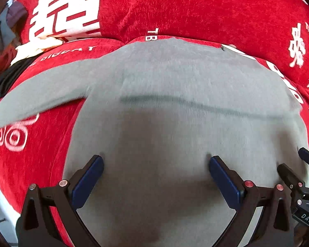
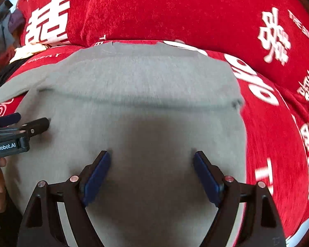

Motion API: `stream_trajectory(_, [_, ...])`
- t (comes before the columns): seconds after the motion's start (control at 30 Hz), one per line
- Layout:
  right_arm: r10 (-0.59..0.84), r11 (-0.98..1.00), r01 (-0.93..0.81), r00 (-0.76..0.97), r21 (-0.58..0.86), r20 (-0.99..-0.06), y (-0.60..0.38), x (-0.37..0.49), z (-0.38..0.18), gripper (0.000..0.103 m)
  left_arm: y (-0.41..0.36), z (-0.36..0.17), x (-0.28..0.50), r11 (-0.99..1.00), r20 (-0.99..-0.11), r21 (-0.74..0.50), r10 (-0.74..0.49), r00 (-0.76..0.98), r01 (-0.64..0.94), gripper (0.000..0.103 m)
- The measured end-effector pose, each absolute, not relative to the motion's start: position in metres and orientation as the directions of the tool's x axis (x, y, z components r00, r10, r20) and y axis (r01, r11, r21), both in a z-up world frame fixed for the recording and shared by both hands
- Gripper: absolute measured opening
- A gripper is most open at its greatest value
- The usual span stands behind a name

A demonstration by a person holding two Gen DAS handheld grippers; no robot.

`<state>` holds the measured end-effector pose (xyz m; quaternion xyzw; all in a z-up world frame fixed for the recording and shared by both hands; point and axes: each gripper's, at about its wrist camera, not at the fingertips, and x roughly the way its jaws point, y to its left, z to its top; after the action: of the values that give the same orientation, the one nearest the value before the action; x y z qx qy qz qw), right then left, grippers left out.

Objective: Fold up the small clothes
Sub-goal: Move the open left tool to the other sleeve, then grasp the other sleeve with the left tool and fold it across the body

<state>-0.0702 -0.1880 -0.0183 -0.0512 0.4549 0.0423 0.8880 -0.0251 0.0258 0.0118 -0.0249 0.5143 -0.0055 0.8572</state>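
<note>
A small grey garment [image 1: 175, 78] lies flat on a red cushion, one sleeve reaching out to the left. A fold line crosses it. It also shows in the right wrist view [image 2: 134, 78]. My left gripper [image 1: 156, 164] is open, jaws wide apart, just above the garment's near part, holding nothing. My right gripper [image 2: 151, 160] is open too, over the garment's near right part. The right gripper also shows at the left wrist view's right edge [image 1: 298, 164]; the left gripper shows at the right wrist view's left edge [image 2: 24, 121].
The red sofa seat [image 1: 41, 154] with white lettering bears the garment; red back cushions [image 1: 195, 6] rise behind. A pile of cream and dark clothes [image 1: 24, 53] lies at the far left.
</note>
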Motion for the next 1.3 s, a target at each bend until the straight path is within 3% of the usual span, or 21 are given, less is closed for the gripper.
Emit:
stream_trajectory(0.2, [0.019, 0.984, -0.158, 0.562, -0.085, -0.827, -0.187, -0.106, -0.015, 0.086, 0.060, 0.017, -0.056, 0.994, -0.887, -0.089, -0.053, 0.459, -0.058, 0.103])
stream_trajectory(0.43, [0.016, 0.977, -0.181, 0.581, -0.109, -0.814, -0.167, -0.099, 0.004, 0.086, 0.249, 0.016, -0.050, 0.755, -0.856, -0.298, 0.059, 0.513, -0.584, 0.103])
stream_trajectory(0.57, [0.034, 0.965, -0.231, 0.579, -0.124, -0.814, -0.137, -0.091, 0.008, 0.086, 0.337, 0.002, -0.047, 0.592, -0.852, -0.362, 0.104, 0.513, -0.721, 0.103])
stream_trajectory(0.9, [0.024, 0.933, -0.305, 0.577, -0.189, -0.816, -0.087, -0.078, 0.014, 0.086, 0.432, 0.002, 0.025, 0.533, -0.858, -0.236, 0.279, 0.432, -0.813, 0.103])
stream_trajectory(0.93, [0.021, 0.933, -0.304, 0.577, -0.191, -0.817, -0.085, -0.076, 0.015, 0.086, 0.437, 0.003, 0.032, 0.546, -0.856, -0.227, 0.284, 0.433, -0.807, 0.100])
stream_trajectory(1.0, [0.014, 0.933, -0.300, 0.579, -0.197, -0.815, -0.082, -0.071, 0.017, 0.086, 0.444, 0.008, 0.034, 0.554, -0.844, -0.182, 0.336, 0.419, -0.812, 0.060])
stream_trajectory(1.03, [0.010, 0.934, -0.297, 0.582, -0.201, -0.813, -0.081, -0.067, 0.019, 0.086, 0.444, 0.010, 0.034, 0.560, -0.838, -0.160, 0.359, 0.412, -0.813, 0.034])
stream_trajectory(1.07, [0.008, 0.935, -0.293, 0.583, -0.202, -0.813, -0.079, -0.062, 0.021, 0.086, 0.446, 0.012, 0.031, 0.571, -0.836, -0.176, 0.343, 0.428, -0.802, 0.026])
stream_trajectory(1.1, [0.009, 0.936, -0.290, 0.582, -0.198, -0.813, -0.078, -0.055, 0.023, 0.086, 0.451, 0.013, 0.027, 0.573, -0.832, -0.214, 0.317, 0.455, -0.791, 0.025])
stream_trajectory(1.13, [0.010, 0.938, -0.287, 0.583, -0.194, -0.813, -0.077, -0.047, 0.025, 0.086, 0.454, 0.014, 0.022, 0.567, -0.830, -0.237, 0.304, 0.468, -0.789, 0.017])
stream_trajectory(1.3, [0.011, 0.944, -0.269, 0.605, -0.191, -0.796, -0.055, 0.011, 0.033, 0.086, 0.466, 0.019, -0.002, 0.543, -0.802, -0.387, 0.201, 0.562, -0.746, 0.013])
